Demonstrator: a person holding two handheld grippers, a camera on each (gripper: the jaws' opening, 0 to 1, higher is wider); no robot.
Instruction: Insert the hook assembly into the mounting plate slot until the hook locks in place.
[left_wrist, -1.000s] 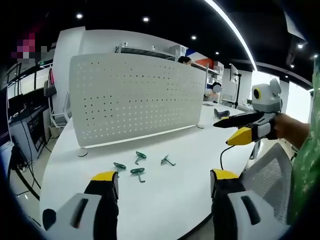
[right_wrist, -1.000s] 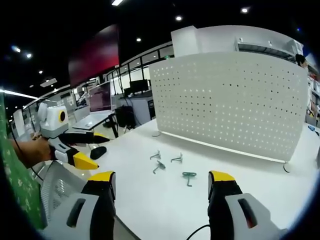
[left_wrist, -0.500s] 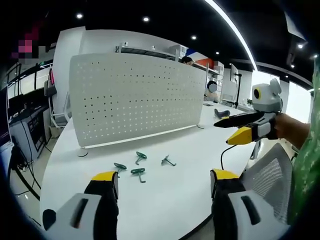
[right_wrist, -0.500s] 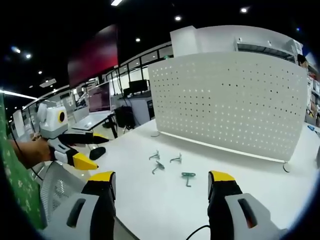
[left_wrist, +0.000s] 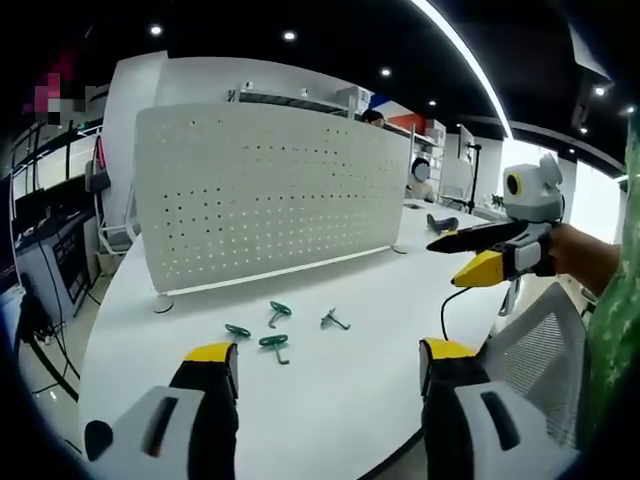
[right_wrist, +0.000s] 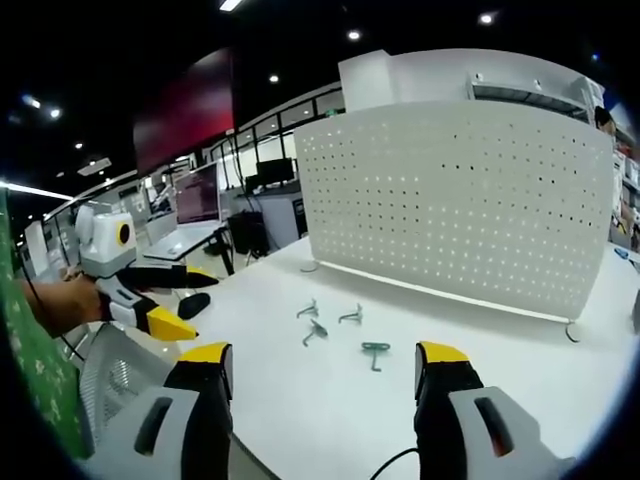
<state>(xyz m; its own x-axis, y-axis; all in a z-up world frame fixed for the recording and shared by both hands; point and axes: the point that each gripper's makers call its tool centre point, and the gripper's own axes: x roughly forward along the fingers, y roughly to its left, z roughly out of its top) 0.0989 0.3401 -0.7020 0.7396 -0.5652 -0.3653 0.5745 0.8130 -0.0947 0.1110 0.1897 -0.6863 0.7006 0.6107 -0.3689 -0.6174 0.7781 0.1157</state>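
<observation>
No brand, label or legible writing appears on any object in either view.

A tall white perforated metal mounting plate (left_wrist: 270, 195) stands upright on small round feet across the white desk (left_wrist: 330, 400), its face covered in regular rows of small holes. It is slightly curved by the lens; its long axis runs along the far part of the desk.

Four small green metal hooks lie loose on the smooth desk top in front of the plate, well apart from it. In the left gripper view they are the leftmost hook (left_wrist: 238, 330), the T-shaped hook (left_wrist: 275, 344), the upper hook (left_wrist: 278, 312) and the rightmost hook (left_wrist: 335, 320). They lie flat, their stems pointing different ways. In the right gripper view the same cluster sits mid-desk, the T-shaped hook (right_wrist: 376, 351) nearest the camera with its stem toward the near edge.

The left gripper (left_wrist: 325, 375) has black jaws with yellow tips spread wide, holding nothing, above the near edge of the desk. The right gripper (right_wrist: 320, 375) is likewise spread and empty. Each appears in the other's view, held in a hand (left_wrist: 585, 258) off the desk's side edge, over a grey mesh chair back (left_wrist: 535, 340).
</observation>
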